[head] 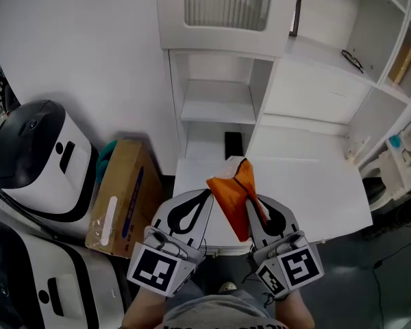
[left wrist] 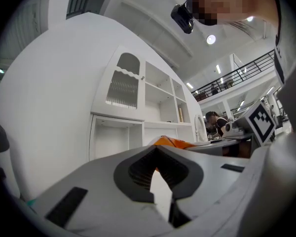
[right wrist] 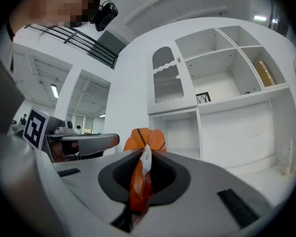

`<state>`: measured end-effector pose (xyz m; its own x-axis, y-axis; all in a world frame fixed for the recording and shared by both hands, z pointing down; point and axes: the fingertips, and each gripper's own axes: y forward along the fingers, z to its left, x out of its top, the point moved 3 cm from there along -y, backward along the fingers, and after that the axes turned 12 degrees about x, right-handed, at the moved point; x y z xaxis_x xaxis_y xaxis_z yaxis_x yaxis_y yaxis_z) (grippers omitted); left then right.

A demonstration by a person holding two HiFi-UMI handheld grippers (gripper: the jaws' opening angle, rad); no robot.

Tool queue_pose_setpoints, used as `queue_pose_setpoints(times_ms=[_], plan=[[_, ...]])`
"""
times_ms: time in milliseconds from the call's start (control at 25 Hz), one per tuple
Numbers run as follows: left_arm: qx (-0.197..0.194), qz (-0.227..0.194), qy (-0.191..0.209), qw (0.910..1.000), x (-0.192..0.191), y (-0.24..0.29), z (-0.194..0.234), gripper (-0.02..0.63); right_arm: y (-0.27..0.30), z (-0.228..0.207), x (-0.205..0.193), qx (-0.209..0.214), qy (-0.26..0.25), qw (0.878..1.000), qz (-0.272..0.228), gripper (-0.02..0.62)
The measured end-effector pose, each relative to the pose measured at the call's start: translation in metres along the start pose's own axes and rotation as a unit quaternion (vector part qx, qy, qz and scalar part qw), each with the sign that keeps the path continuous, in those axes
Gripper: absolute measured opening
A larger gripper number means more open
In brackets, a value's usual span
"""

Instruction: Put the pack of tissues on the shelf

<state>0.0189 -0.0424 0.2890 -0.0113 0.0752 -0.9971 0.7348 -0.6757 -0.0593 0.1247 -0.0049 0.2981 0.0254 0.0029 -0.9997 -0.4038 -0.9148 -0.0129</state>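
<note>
Pack of tissues (head: 233, 196): orange, crumpled, in the lower middle of the head view. It is in the air over the white tabletop, not on any shelf.
Hold: I have one end of the pack pinched. The rest stands out past my jaw tips, and a white flap shows at its edge in the right gripper view (right wrist: 145, 158).
Right gripper (head: 255, 212): my jaws are narrow and clamped on the pack.
Left gripper (head: 190, 214): just beside the right one, to its left. Its tips are brought together with nothing between them (left wrist: 159, 168).
Tabletop (head: 315, 184): white, spreading to the right of centre under both grippers.
Shelf unit (head: 216, 105): white, in the upper middle of the frame, with open compartments above the pack.
Black object (head: 233, 144): small, lying low in the unit just above the pack.
Glasses (head: 352, 61): on a shelf at the upper right.
Cardboard box (head: 123, 199): on the floor at the left, beside the unit.
</note>
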Motion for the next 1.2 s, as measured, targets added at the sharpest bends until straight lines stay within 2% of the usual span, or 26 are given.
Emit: queue_pose_setpoints(times_ms=[120, 240, 480, 1200], plan=[[-0.014, -0.003, -0.002, 0.9999, -0.001, 0.006, 0.013, 0.04, 0.012, 0.002, 0.0, -0.014, -0.001, 1.0, 0.002, 0.028], [-0.023, -0.042, 0.003, 0.9989, 0.005, 0.012, 0.029, 0.04, 0.024, 0.004, 0.0, -0.027, -0.003, 1.0, 0.003, 0.028], [-0.059, -0.002, -0.008, 0.9982, -0.004, 0.023, 0.046, 0.04, 0.043, 0.004, -0.001, -0.057, -0.002, 0.998, 0.004, 0.028], [-0.13, 0.008, -0.02, 0.9913, -0.02, 0.065, 0.099, 0.04, 0.1, -0.006, -0.013, -0.126, 0.009, 0.992, 0.008, 0.028]])
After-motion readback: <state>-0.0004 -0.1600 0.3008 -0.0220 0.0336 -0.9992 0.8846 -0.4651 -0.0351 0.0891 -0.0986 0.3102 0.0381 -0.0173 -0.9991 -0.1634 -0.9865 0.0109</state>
